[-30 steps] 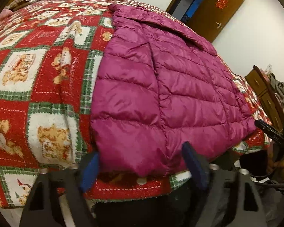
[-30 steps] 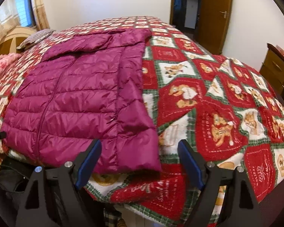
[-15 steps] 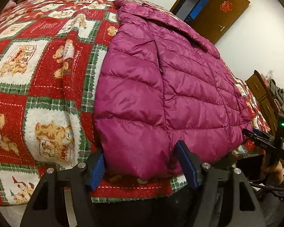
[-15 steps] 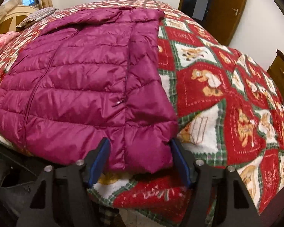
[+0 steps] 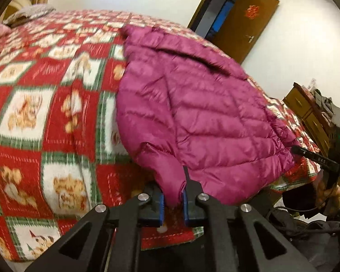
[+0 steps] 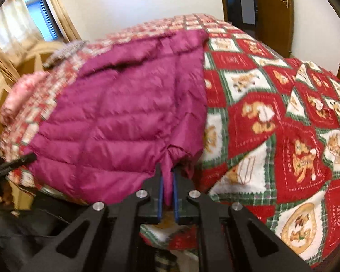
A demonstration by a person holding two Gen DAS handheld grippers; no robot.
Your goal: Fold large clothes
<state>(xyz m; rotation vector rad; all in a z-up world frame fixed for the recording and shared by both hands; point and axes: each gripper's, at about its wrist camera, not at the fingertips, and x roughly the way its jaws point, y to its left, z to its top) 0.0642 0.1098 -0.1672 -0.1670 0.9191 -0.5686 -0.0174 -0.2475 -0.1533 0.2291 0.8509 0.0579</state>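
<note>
Jacket: the magenta quilted puffer jacket [image 5: 204, 117] lies spread on the bed, hem toward the near edge, collar far up toward the pillow end. It's laid flat and lengthwise, which I'd say is what makes a bottom-to-top fold possible.

Bed: the red-and-green teddy-bear quilt [image 5: 45, 117] carries the whole garment; it's the working surface here (no table in sight).

Left tongs: the left tongs [image 5: 173, 200] are clenched on the hem at one bottom corner of the jacket, a pinch of magenta fabric bunched between the blue pads [image 5: 162, 206]. The cloth around the pinch puckers upward, so the corner looks lifted off the quilt.

Right tongs: the right tongs [image 6: 167, 195] are clamped on the opposite bottom corner, a thin ridge of fabric squeezed tight between their pads [image 6: 175, 195].

Why both corners: gripping the hem at its two ends keeps the edge level, so the lower half should travel as one sheet and not sag in the middle.

Step in hand: both grips look set; the lift-and-carry of the hem toward the collar is, by my reading, the job now.

Watch for: slick puffy nylon (it slides), so a shallow pinch could slip out mid-carry.

Background: a wooden door [image 5: 240, 20] and a dresser [image 5: 306, 111] stand beyond the bed, well clear of the work.
</note>
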